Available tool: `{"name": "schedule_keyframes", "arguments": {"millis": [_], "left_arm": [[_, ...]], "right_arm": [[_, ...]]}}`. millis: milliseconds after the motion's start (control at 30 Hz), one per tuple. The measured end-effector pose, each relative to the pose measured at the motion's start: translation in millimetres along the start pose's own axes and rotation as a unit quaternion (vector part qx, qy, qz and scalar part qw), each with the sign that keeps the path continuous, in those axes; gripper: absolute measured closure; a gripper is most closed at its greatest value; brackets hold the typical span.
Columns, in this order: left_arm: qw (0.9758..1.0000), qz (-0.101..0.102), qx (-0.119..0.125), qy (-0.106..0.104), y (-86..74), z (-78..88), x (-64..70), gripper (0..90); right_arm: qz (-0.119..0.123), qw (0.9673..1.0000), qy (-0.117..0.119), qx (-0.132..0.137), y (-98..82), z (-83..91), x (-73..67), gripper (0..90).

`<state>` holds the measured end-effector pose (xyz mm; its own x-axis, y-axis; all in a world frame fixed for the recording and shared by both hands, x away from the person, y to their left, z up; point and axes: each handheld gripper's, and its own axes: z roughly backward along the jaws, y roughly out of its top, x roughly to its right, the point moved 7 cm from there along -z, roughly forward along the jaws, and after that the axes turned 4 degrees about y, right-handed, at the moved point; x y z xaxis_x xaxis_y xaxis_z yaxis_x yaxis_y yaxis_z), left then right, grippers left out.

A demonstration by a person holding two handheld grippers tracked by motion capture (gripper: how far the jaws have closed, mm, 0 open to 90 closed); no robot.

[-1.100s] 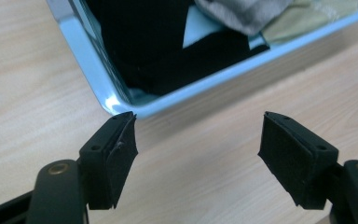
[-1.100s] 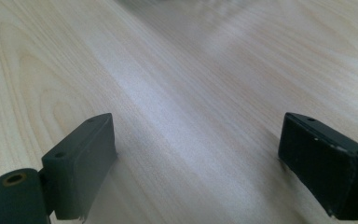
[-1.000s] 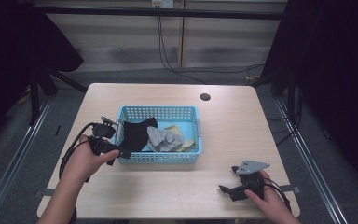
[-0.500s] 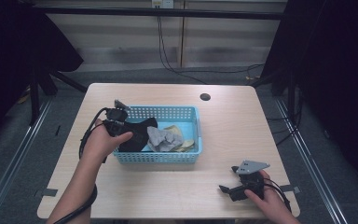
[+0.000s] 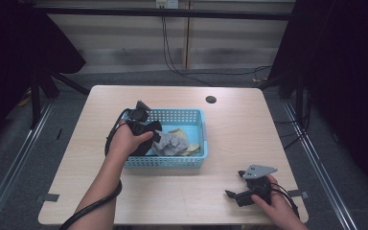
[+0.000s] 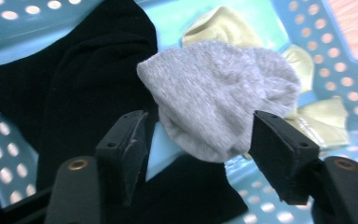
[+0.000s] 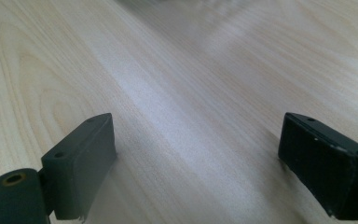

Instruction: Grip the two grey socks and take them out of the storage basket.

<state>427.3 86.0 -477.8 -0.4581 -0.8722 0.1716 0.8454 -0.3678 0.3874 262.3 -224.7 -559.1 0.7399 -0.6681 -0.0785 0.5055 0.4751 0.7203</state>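
Left gripper [image 6: 193, 140] jaws wide over a crumpled grey knit sock [image 6: 223, 93] beside black fabric [image 6: 88, 79] in a perforated light-blue plastic basket [image 5: 199, 120], right gripper [image 7: 196, 158] jaws wide, resting on the pale wooden surface [image 7: 177, 70], no readable writing.

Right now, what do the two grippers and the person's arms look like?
Both are black handheld units. The left claw has flat rectangular black pads with small screw holes, on arms with brass-coloured rivets. The right claw matches, its pad edges scuffed. A grey three-cornered plate tops the right gripper. Black cables trail from each. The forearms are bare, no sleeves visible.
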Motion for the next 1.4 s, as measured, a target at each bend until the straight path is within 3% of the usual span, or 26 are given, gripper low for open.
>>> {"name": "schedule_keyframes", "arguments": {"millis": [233,300,467,500,600,667,700,733,833,967,1067,1400], "left_arm": [[0.9996,0.024,-0.007,-0.011,5.0,-22.8,-1.7,40.3],[0.9990,0.040,-0.002,-0.018,7.2,-27.2,0.6,40.2],[0.9985,0.046,-0.026,-0.012,4.7,-40.1,1.3,44.8],[0.9982,0.052,-0.025,-0.019,5.6,-41.4,1.5,48.0],[0.9986,0.039,-0.034,-0.010,5.7,-43.0,-1.3,63.8],[0.9981,0.042,-0.041,-0.022,5.2,-43.7,-1.4,77.8],[0.9977,0.044,-0.044,-0.027,4.8,-44.2,-1.0,77.8],[0.9972,0.047,-0.046,-0.035,4.9,-43.1,-0.6,82.3],[0.9977,0.041,-0.042,-0.034,7.2,-36.8,-1.7,85.0],[0.9978,0.033,-0.042,-0.040,9.6,-23.2,-2.0,85.5],[0.9985,0.026,-0.040,-0.028,11.1,-12.2,-4.7,85.5],[0.9985,0.032,-0.031,-0.032,12.3,16.9,-7.4,85.7]], "right_arm": [[0.000,1.0000,0.000,0.000,0.0,0.0,0.0,10.6],[0.000,1.0000,0.000,0.000,0.0,0.0,0.0,10.5],[-0.002,1.0000,-0.001,-0.002,-0.3,0.3,-0.3,10.5],[-0.002,1.0000,0.000,-0.002,-0.3,0.2,-0.4,10.5],[-0.002,1.0000,-0.001,-0.002,-0.3,0.3,-0.3,10.6],[-0.002,1.0000,0.000,-0.001,-0.2,0.2,-0.5,10.5],[-0.002,1.0000,0.000,-0.002,-0.3,0.3,-0.4,10.5],[-0.002,1.0000,0.000,-0.001,-0.3,0.2,-0.5,10.6],[-0.001,1.0000,0.000,-0.001,-0.3,0.3,-0.3,10.6],[-0.002,1.0000,0.000,-0.001,-0.9,0.8,-0.7,10.6],[-0.001,1.0000,0.000,0.000,-0.8,0.8,-0.4,10.6],[-0.002,1.0000,0.000,0.000,-0.8,0.9,-0.4,10.7]]}}
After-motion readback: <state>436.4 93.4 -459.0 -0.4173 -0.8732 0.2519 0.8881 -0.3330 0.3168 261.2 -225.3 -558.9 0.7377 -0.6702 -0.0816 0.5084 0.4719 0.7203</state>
